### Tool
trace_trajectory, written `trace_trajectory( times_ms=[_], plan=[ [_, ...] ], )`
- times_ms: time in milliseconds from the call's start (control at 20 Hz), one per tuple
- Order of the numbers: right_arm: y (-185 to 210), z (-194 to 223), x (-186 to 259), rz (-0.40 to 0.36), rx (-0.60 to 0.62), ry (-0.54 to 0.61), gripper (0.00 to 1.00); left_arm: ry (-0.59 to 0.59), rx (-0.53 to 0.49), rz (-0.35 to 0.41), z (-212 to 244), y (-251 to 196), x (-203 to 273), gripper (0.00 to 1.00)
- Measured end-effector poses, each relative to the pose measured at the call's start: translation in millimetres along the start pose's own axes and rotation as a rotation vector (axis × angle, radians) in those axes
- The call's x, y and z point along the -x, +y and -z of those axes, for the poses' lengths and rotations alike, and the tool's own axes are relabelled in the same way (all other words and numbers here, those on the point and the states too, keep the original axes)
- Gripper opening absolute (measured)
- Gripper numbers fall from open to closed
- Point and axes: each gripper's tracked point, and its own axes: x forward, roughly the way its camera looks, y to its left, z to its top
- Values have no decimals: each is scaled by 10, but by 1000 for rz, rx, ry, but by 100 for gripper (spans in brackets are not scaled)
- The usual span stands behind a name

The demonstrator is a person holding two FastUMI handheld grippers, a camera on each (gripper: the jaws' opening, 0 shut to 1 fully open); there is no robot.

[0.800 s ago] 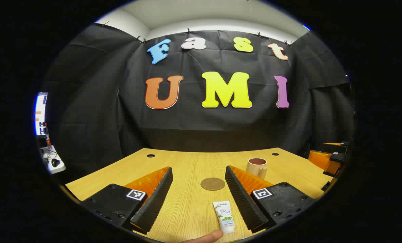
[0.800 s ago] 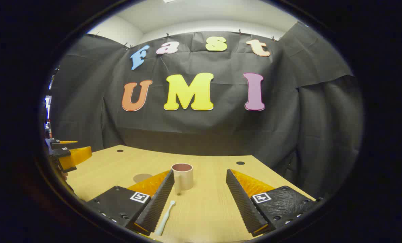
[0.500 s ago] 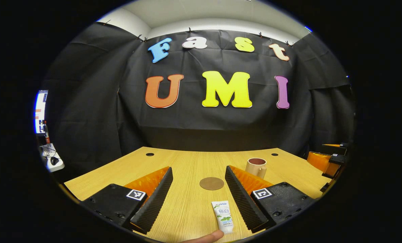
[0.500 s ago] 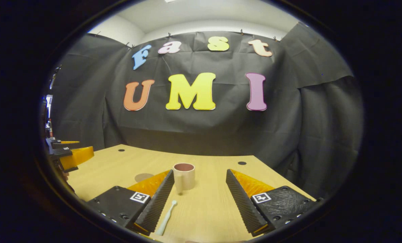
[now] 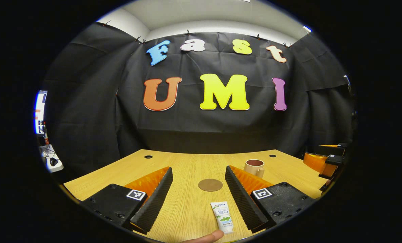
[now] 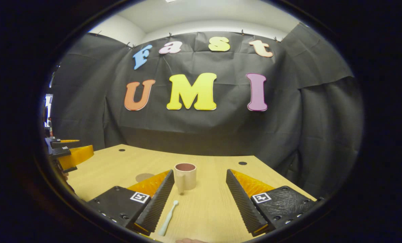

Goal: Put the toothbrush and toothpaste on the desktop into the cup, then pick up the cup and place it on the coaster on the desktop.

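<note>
Wooden desktop (image 5: 187, 209) filled the lower part of both views, with black cloth behind it. Nearest, at the bottom of the left gripper view, the left gripper (image 5: 198, 197) stood released, jaws wide apart and empty, with one toothpaste tube (image 5: 222, 217) lying flat between them, close to the right-hand finger and apart from both; a fingertip (image 5: 207, 237) showed at the lower edge just beside its near end. At the bottom of the right gripper view the right gripper (image 6: 198, 199) was likewise released and empty, one toothbrush (image 6: 168, 218) lying flat just beside its left-hand finger. Farther up, at centre frame, lay one round coaster (image 5: 210, 184), bare, and beyond it to the right stood one cup (image 6: 185, 175), upright and empty.

By my reading, nothing had been loaded: the step in hand was the first pickup. Next, each gripper needed to lower, centre its item between the fingers, and clench before carrying it to the cup
</note>
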Motion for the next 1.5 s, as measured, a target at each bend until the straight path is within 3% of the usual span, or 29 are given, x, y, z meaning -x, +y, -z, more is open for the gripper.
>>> trace_trajectory(
  times_ms=[200, 400, 500, 750, 850, 900, 1100, 1200, 1450, 1500],
  plan=[
    [22, 6, -14, 3, -9, -10, 95, -4, 4, 9, 16, -4, 12, 99],
    [26, 224, -100, 25, 33, 55, 98, 3, 9, 12, 62, 0, 14, 99],
    [168, 353, -144, -19, 34, 95, 96, 8, 8, 14, 100, -7, 9, 99],
    [415, 797, -227, -74, 36, 227, 93, 26, 10, 12, 201, 2, -13, 99],
    [553, 1035, -241, -108, 18, 305, 99, 38, 13, 14, 260, 11, -22, 99],
    [613, 1160, -250, -122, 9, 349, 93, 45, 14, 13, 285, 12, -30, 99],
    [763, 1542, -285, -139, -27, 493, 98, 69, 16, 15, 390, 36, -26, 99],
    [769, 1635, -261, -137, -40, 525, 85, 91, 21, 17, 469, 27, -36, 99],
    [841, 1730, -228, -146, -63, 572, 67, 183, 85, 23, 722, 3, -55, 99],
    [860, 1756, -230, -153, -67, 585, 53, 193, 86, 25, 757, 5, -51, 99]
  ],
)
